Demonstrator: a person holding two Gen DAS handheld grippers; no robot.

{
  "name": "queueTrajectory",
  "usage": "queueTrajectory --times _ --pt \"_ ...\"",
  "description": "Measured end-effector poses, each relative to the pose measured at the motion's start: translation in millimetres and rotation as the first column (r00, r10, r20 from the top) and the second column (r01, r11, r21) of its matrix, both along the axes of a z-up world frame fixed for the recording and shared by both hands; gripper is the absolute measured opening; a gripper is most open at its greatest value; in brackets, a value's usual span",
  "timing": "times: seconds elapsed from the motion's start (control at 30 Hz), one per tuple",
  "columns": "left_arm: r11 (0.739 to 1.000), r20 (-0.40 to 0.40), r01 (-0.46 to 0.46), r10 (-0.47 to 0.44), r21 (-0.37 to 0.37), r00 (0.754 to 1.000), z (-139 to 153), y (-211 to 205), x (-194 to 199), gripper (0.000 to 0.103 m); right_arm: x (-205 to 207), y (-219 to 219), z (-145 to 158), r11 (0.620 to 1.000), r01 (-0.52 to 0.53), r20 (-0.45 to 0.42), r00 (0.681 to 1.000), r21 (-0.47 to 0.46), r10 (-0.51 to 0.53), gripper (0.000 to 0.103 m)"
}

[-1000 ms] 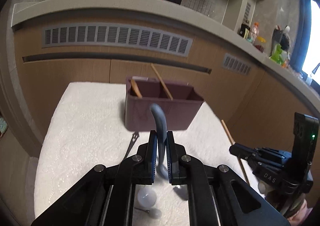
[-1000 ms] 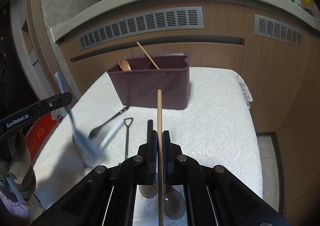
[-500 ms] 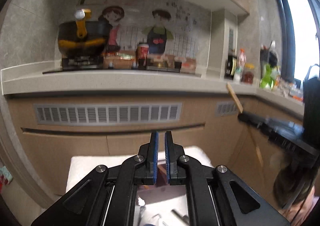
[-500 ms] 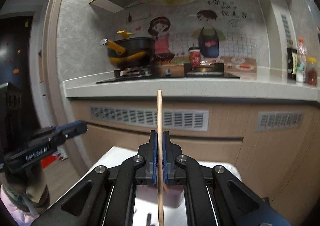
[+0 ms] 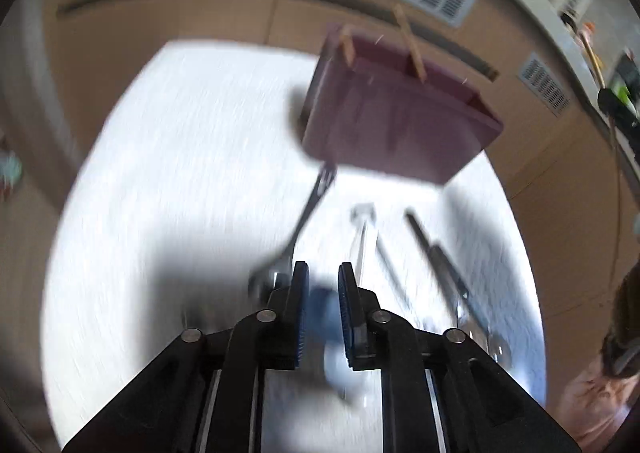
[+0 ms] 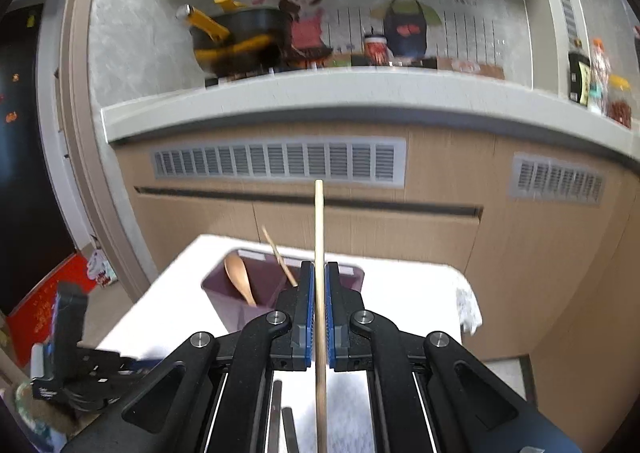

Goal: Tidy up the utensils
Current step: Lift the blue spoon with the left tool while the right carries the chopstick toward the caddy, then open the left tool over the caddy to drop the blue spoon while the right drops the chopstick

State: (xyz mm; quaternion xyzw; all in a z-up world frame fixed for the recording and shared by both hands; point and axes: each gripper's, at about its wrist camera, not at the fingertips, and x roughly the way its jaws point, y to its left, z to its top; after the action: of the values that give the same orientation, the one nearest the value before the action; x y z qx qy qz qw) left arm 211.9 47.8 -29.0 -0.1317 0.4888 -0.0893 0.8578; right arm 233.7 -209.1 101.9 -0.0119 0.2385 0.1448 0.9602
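Observation:
In the blurred left wrist view my left gripper (image 5: 323, 267) points down at the white-covered table (image 5: 180, 173). Its jaws are opening, and the blue-grey spoon (image 5: 325, 309) sits loosely in the gap. The purple organizer (image 5: 400, 125) stands beyond, with a wooden spoon (image 5: 347, 47) and a chopstick (image 5: 408, 41) in it. My right gripper (image 6: 319, 267) is shut on a wooden chopstick (image 6: 319, 221) and hovers above the near side of the organizer (image 6: 240, 309). The organizer's wooden spoon (image 6: 238, 277) and its chopstick (image 6: 276, 253) show there too.
A dark fork (image 5: 308, 209), a silver utensil (image 5: 362, 237) and dark utensils (image 5: 436, 253) lie on the table before the organizer. Beyond the table are wooden cabinets (image 6: 400, 229) and a counter (image 6: 320, 93) with a pot (image 6: 240, 41) and bottles (image 6: 580, 77). A hand (image 5: 592, 413) shows at lower right.
The left view swung up to the kitchen wall, then back down to the table, and its jaws have parted around the spoon. The right gripper rose with the chopstick and now tips towards the organizer.

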Motion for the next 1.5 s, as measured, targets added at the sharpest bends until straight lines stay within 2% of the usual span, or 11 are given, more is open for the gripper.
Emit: queueTrajectory --times 0.07,0.17,0.43,0.53,0.7,0.73,0.9,1.1,1.3,1.4,1.5 --pt "0.999 -0.053 -0.037 0.035 -0.039 0.998 -9.0 3.5 -14.4 0.039 -1.5 -1.2 -11.5 1.000 0.015 -0.009 1.000 -0.011 -0.015 0.005" --pt "0.994 -0.105 -0.068 0.059 -0.088 0.993 -18.6 2.9 -23.2 0.052 -2.5 -3.3 -27.3 1.000 0.012 -0.041 0.999 -0.004 -0.012 0.005" --pt "0.976 -0.170 -0.144 0.116 -0.164 0.979 -33.4 -12.4 5.2 0.054 -20.1 -16.5 -52.4 1.000 0.025 -0.086 0.996 0.019 -0.023 0.005" --pt "0.983 -0.124 -0.145 0.131 -0.116 0.984 -33.4 -26.3 11.7 0.054 -24.1 -20.8 -59.1 0.999 0.047 -0.090 0.995 0.015 -0.045 0.005" --pt "0.995 0.002 -0.098 0.098 0.015 0.995 -32.1 -42.8 1.3 0.027 -30.0 -25.4 -67.4 0.999 0.047 -0.093 0.995 0.027 -0.044 0.005" --pt "0.996 0.036 -0.083 0.081 0.040 0.996 -28.8 -45.4 -3.3 0.015 -30.4 -26.5 -68.1 0.998 0.042 -0.095 0.995 0.035 -0.039 0.005" --pt "0.992 0.183 -0.047 0.024 0.118 0.983 -5.9 -48.0 -24.6 0.012 -28.8 -31.2 -73.0 0.994 0.006 -0.126 0.992 0.108 0.008 0.005" --pt "0.997 0.264 -0.023 0.001 0.080 0.964 18.2 -38.1 -34.1 0.011 -22.3 -31.2 -77.3 0.988 0.002 -0.179 0.983 0.154 0.026 0.005" --pt "0.998 0.465 0.004 -0.034 0.066 0.885 102.7 -37.6 -23.4 0.011 -20.4 -24.6 -48.0 0.988 -0.005 -0.117 0.993 0.155 0.024 0.005" --pt "0.997 0.586 -0.006 -0.042 0.081 0.809 154.3 -37.6 -10.0 0.011 -21.7 -20.3 -1.4 0.987 -0.014 0.039 0.999 0.161 0.008 0.005" --pt "0.996 0.687 -0.025 -0.037 0.080 0.726 196.1 -38.0 9.4 0.011 -19.1 -13.6 49.8 0.986 -0.005 0.238 0.971 0.165 -0.035 0.005"
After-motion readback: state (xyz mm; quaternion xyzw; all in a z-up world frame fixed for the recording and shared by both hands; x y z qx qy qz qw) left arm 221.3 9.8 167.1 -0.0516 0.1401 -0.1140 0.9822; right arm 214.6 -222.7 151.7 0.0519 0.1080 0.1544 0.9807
